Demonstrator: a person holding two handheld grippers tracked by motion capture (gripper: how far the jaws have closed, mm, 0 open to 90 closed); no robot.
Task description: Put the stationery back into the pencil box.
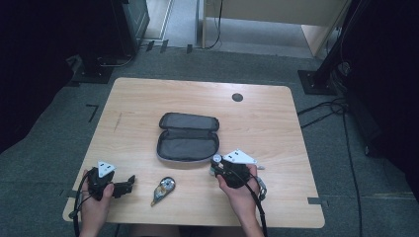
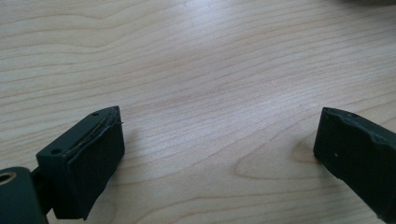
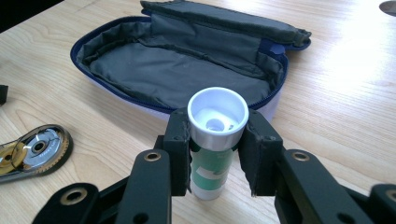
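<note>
Case [image 1: 188, 137] lies open mid-bench [image 1: 276, 123], tape roller [image 1: 164, 189] just in front of it. Right gripper [image 3: 217, 154] fingers clamped on white tube [image 3: 214, 140] upright by case's front edge; left gripper [image 2: 219, 154] fingers wide apart w/ bare wood between.

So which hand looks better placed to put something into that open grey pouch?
The right gripper: it grips a white-capped green tube beside the open grey fabric pouch. The left gripper is open over bare wooden table.
</note>
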